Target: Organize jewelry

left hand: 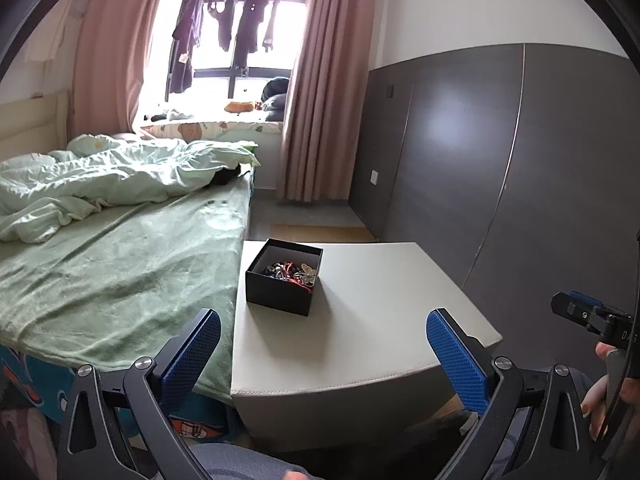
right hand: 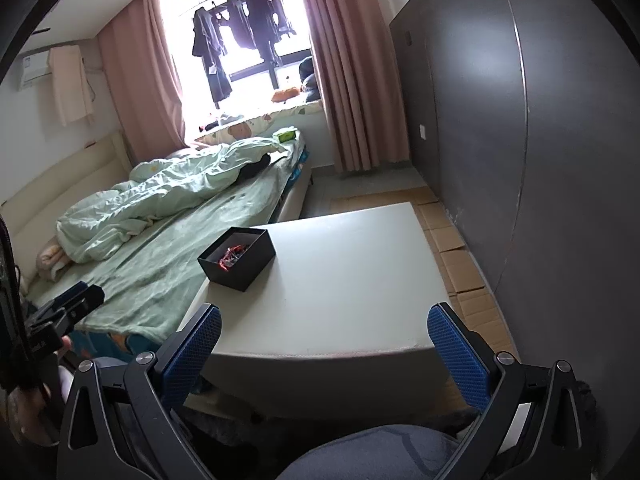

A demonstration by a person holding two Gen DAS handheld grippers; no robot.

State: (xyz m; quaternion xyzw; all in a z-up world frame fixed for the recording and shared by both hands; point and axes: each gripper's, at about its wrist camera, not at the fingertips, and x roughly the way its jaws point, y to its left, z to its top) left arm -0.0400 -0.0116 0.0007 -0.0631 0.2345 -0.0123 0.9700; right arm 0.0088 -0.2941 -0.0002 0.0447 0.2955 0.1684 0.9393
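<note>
As seen from the left wrist: left gripper [left hand: 323, 344] wide open, blue pads [left hand: 456, 358] spread, nothing held, hanging over the near edge of white table [left hand: 400, 300]. Black box [left hand: 285, 276] lidless, standing near the table's far-left corner, close to the left edge. Jewelry [left hand: 292, 273] tangled inside the box: red cord, dark beads, something silvery; single pieces too small to tell apart. Bed [left hand: 120, 264] with green sheet touching the table's left side, crumpled quilt [left hand: 100, 176] further back. Right gripper [left hand: 576, 312] partly visible at far right beyond the table's right edge, a hand [left hand: 608, 404] on its handle; finger spacing hard to tell here. Pink curtains [left hand: 320, 92] and window with hanging clothes [left hand: 224, 28] behind.

As seen from the right wrist: right gripper [right hand: 324, 340] wide open too, empty, over the table's [right hand: 340, 288] near edge. Black box [right hand: 237, 259] at the table's far-left corner, jewelry [right hand: 234, 258] inside, red strands showing. Left gripper [right hand: 76, 300] at lower left over the bed's [right hand: 160, 264] edge, tip only. Cardboard sheets [right hand: 452, 248] on the floor along the table's right side, beside the grey wall panel [right hand: 500, 120]. Grey-clad knee [right hand: 372, 452] at bottom.
</note>
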